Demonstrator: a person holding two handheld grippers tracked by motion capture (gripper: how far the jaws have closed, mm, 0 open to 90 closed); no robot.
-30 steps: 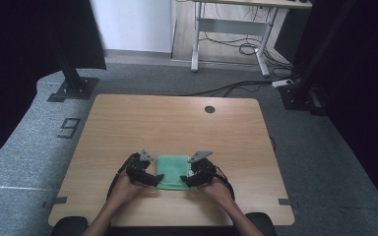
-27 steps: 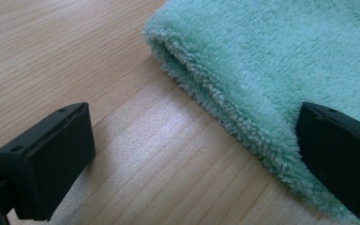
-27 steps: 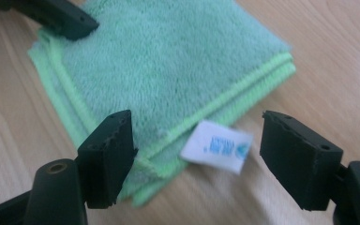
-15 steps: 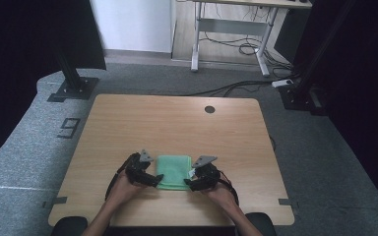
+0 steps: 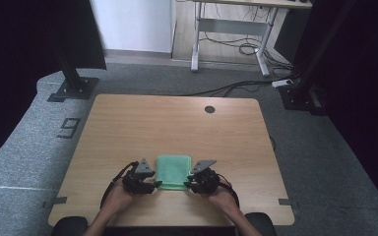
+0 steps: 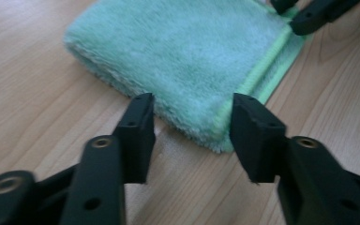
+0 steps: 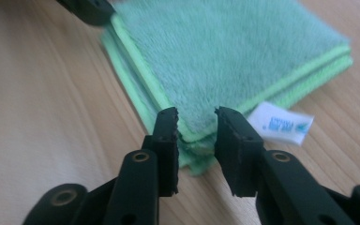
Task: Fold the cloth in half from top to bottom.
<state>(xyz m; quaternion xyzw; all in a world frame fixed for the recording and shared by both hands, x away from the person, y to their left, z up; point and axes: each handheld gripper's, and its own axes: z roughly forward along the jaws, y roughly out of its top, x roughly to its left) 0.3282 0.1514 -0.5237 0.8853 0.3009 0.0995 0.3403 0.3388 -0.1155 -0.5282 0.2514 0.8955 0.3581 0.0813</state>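
Both grippers' jaws have just been closing on the folded green towel (image 5: pixel 173 171), which lies at the table's (image 5: pixel 177 123) six o'clock edge. Left gripper (image 6: pixel 192 124) straddles one near corner, fingers not yet pinching; right gripper (image 7: pixel 196 123) nips the stacked edges at the other. Folding looks mostly done; lifting remains. White tag (image 7: pixel 281 123) print is unreadable

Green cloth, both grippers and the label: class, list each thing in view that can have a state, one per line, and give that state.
Green cloth: folded in layers, lying flat on the table.
Left gripper: jaws just closing, apart, astride a cloth corner, not yet pressing.
Right gripper: jaws just closing, narrow gap, layered cloth corner between them; whether they pinch is unclear.
White label: sticking out flat beside the cloth.
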